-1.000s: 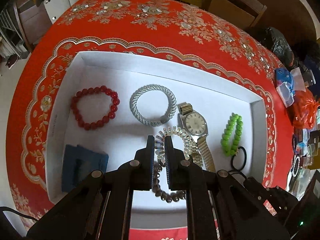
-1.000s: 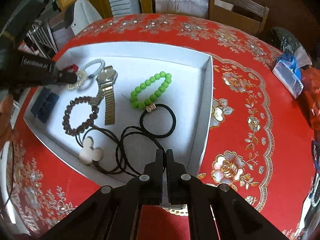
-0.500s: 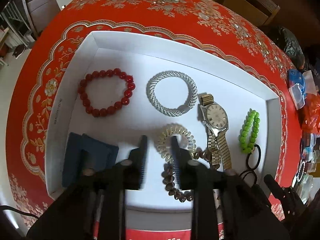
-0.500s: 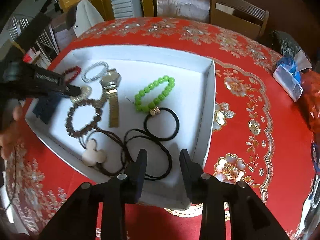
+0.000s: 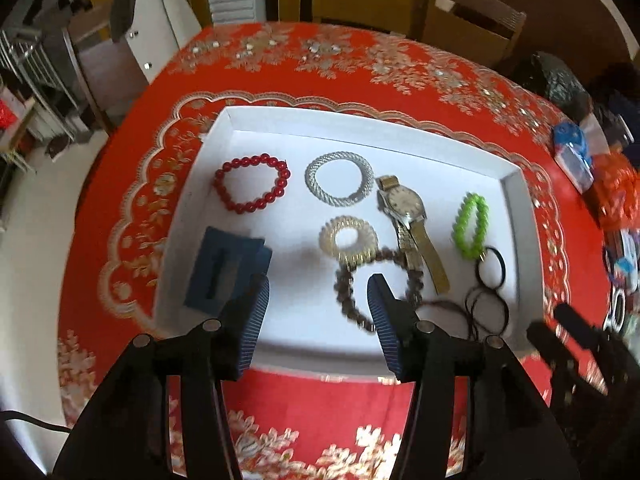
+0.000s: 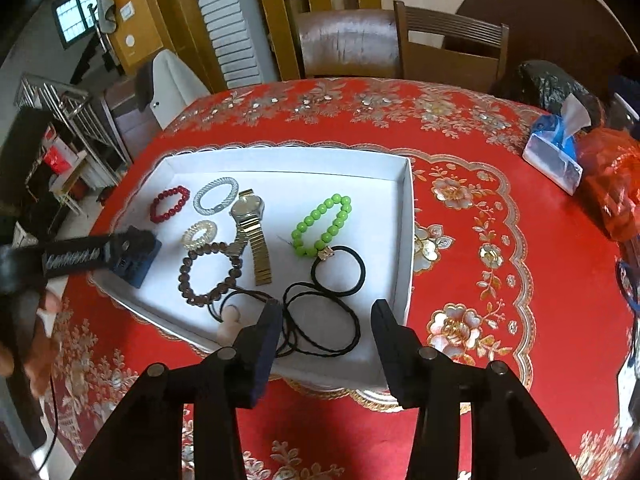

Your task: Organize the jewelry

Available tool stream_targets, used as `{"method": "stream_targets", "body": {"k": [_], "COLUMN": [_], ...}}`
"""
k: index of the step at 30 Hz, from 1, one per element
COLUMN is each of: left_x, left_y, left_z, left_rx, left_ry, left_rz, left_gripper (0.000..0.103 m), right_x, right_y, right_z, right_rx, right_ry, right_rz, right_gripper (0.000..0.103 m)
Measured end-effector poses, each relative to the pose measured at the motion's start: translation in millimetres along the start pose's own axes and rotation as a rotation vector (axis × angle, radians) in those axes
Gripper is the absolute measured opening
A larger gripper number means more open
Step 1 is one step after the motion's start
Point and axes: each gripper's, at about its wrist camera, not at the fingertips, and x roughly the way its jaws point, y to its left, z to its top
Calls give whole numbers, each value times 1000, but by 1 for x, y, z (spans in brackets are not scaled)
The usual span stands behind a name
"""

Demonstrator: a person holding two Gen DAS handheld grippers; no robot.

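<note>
A white tray on the red tablecloth holds a red bead bracelet, a silver mesh bracelet, a clear coil hair tie, a gold watch, a brown bead bracelet, a green bead bracelet, black hair ties and a blue clip. My left gripper is open and empty above the tray's near edge. My right gripper is open and empty over the black hair ties at the tray's near right corner.
A tissue pack and an orange bag lie at the table's right. Wooden chairs stand behind the table. Small items crowd the right edge. Red cloth lies bare right of the tray.
My left gripper let go of the clear coil hair tie, opened and drew back toward the near edge. My right gripper opened from shut and drew back too.
</note>
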Motion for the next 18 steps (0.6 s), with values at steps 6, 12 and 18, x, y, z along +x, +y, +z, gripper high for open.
{"method": "stream_targets", "body": {"k": [6,12,18], "left_x": [-31,-55,-76], "left_y": [9,18,20], "left_z": [-24,-41,-60], "left_rx": [-24,-46,-54], "left_ry": [-59,-113,-156], "left_rz": [10,27,34], "left_gripper": [51,51,51], "right_x": [-14,-38,-54], "right_y": [14,33,44], "right_z": [-3,-10,-20], "right_rx": [-14,-28,-29], "right_ry": [-23,-79,-92], "right_rz": [-16,-18,-3], "right_gripper": [54,70,70]}}
